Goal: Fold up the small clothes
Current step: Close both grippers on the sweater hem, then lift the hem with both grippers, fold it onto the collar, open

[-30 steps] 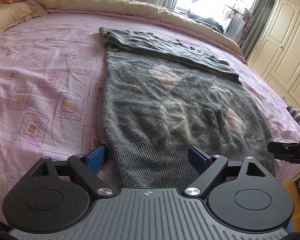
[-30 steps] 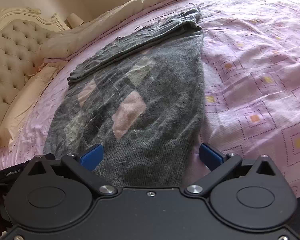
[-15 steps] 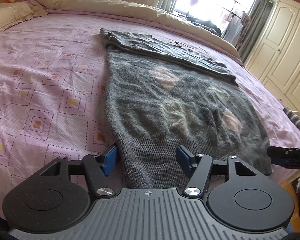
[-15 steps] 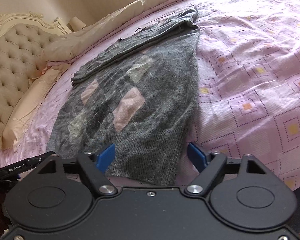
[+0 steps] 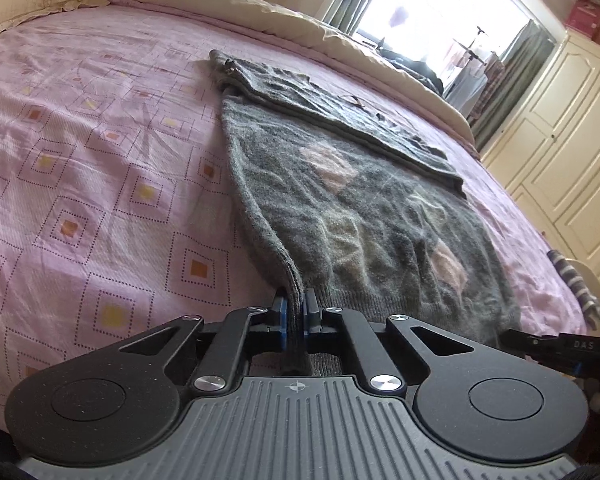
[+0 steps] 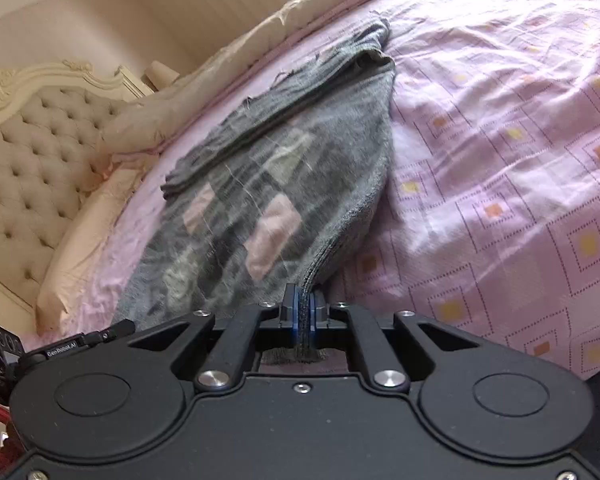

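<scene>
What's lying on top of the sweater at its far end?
A folded grey band of its own knit, probably the sleeves, lies across the far end of the sweater. The collar beneath it is covered. Nothing else rests there.

Grey knitted sweater (image 5: 372, 216) with pink and pale diamond patches, lying flat on a pink patterned bed, far end folded over as a band; both near ribbed hem corners pinched and lifted

- Jaws of the left gripper (image 5: 294, 315), open a second ago, are now clamped on the sweater (image 5: 364, 216) hem corner.
- Jaws of the right gripper (image 6: 305, 314) have likewise been closed on the opposite corner (image 6: 306, 280).
- Both pinched corners are drawn up into ridges.
</scene>
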{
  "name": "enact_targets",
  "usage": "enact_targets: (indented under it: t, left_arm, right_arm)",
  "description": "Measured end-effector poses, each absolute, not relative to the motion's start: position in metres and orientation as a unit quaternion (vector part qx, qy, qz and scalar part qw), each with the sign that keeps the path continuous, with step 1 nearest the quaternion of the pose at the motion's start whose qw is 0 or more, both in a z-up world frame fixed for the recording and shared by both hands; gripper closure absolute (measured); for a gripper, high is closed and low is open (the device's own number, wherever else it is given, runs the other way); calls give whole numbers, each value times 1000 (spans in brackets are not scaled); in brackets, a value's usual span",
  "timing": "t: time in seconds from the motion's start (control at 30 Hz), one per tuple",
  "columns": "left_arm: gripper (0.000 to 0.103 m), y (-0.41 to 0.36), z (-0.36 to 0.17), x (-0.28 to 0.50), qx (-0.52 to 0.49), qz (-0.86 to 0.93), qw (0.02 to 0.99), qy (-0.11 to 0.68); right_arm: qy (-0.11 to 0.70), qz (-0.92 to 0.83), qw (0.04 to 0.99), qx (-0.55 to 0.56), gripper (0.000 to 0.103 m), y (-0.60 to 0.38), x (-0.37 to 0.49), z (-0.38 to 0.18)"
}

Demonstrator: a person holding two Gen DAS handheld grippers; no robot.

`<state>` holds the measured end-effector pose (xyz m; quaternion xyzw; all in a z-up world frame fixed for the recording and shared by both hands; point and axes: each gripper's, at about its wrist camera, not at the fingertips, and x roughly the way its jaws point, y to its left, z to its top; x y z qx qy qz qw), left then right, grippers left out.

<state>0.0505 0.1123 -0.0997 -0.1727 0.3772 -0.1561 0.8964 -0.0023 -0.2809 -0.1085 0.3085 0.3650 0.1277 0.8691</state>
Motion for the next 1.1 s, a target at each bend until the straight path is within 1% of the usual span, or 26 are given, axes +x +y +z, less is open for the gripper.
enact_targets:
  t: [0.1,0.33,0.5,0.63,0.77,0.87,0.97,1.1]
  left_arm:
    - [99,114,-83,52,-176,-161,903,357]
    - [99,118,-33,76,-196,-173,919,295]
    - [99,119,1,113,-200,-186,927,256]
    - [99,117,29,157,-200,-196,933,227]
    - [99,111,45,207,-202,-188,938,208]
    - [99,105,45,252,-211,-183,936,215]
    - [99,98,31,296,-221,-170,931,235]
    - [99,89,-2,350,-218,-151,924,275]
  right_arm:
    - [340,134,874,320,92,-287,2,-90]
    - [280,154,888,332,92,-299,33,-45]
    - [240,163,899,329,92,-308,80,-14]
    - [213,158,907,326,92,-314,130,4]
    - [202,149,908,336,92,-322,191,4]
    - [208,133,907,342,92,-325,238,-7]
    - [226,112,904,346,92,-328,282,-28]
    - [264,79,898,342,92,-330,335,-58]
